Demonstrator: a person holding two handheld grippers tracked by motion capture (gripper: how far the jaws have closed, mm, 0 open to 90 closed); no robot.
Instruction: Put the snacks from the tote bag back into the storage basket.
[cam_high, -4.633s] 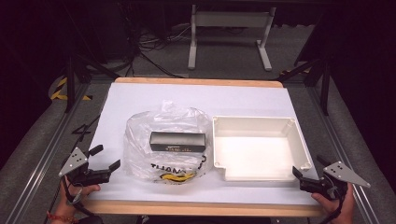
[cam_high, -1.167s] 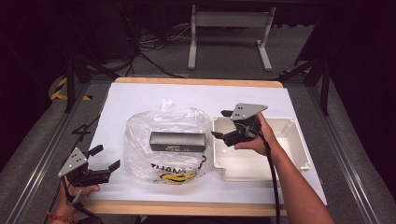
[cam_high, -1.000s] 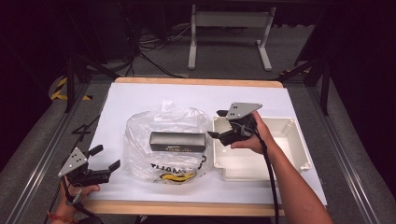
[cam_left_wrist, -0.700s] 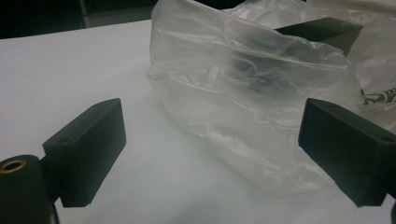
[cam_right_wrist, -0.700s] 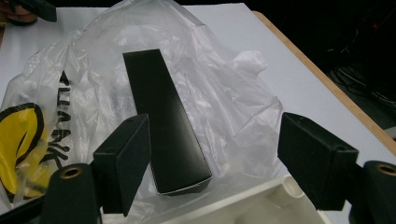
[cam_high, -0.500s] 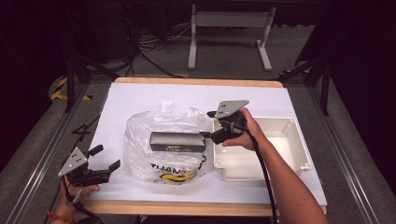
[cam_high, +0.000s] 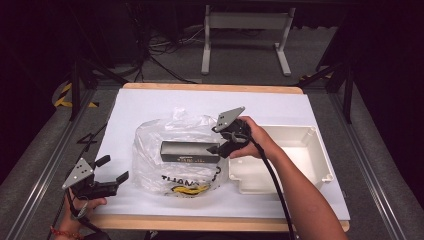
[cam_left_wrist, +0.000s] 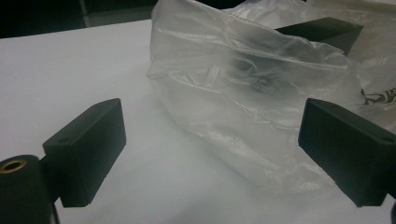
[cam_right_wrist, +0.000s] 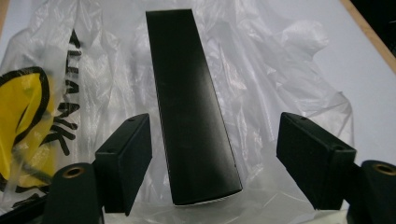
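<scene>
While the left hand-held gripper (cam_high: 111, 171) waits: jaws wide, near front-left corner of the white surface (cam_high: 150, 105), unmoved.
Right hand-held gripper (cam_high: 216, 145): moved from white plastic tray (cam_high: 305, 137); jaws closing, straddling box end, not pressing.
Long black rectangular box (cam_right_wrist: 191, 112): unmoved on clear crumpled plastic bag (cam_high: 155, 165), mid-surface.

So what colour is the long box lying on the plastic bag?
Black; the long box shows best in the right gripper view.

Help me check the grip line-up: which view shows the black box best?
The right gripper view: the black box runs lengthwise between its open jaws, on the plastic bag. The high view shows its whole side but small; the left gripper view catches one corner behind the bag.
</scene>
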